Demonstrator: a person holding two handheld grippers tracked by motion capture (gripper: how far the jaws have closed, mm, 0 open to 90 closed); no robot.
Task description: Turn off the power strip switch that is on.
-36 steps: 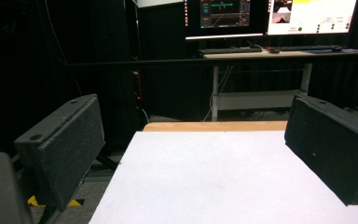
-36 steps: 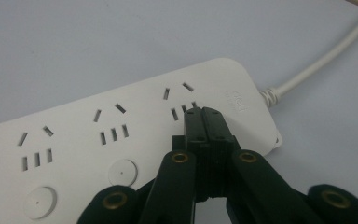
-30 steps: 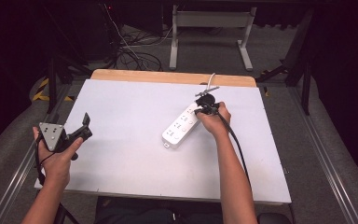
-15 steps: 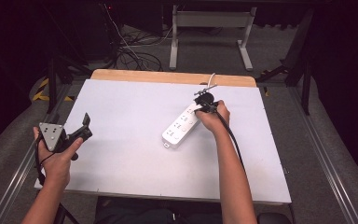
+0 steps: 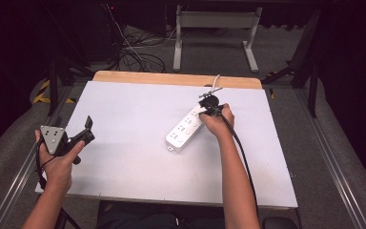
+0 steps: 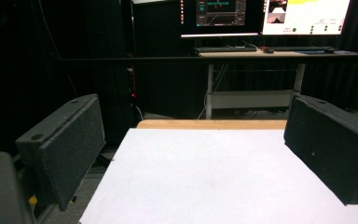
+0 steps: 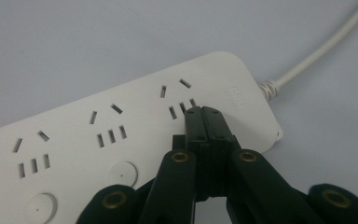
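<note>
A white power strip (image 5: pixel 183 129) lies diagonally on the white table (image 5: pixel 124 157), right of centre, and its white cord (image 5: pixel 215 82) runs off over the far edge. My right gripper (image 5: pixel 208 106) is shut at the strip's cord end. In the right gripper view the closed tips (image 7: pixel 203 112) press on the power strip (image 7: pixel 121 126) beside the last socket, with nothing between them and the cord (image 7: pixel 317 51) leaving to the upper right. My left gripper (image 5: pixel 86 128) is held over the table's left edge, open and empty (image 6: pixel 193 135), with its pads (image 6: pixel 70 144) far apart.
A wooden strip (image 5: pixel 171 78) borders the table's far edge. Beyond it are a desk frame (image 5: pixel 214 28) and loose cables on the floor (image 5: pixel 138 57). A desk with monitors (image 6: pixel 261 18) stands further back. A black cable (image 5: pixel 240 152) trails along the right forearm.
</note>
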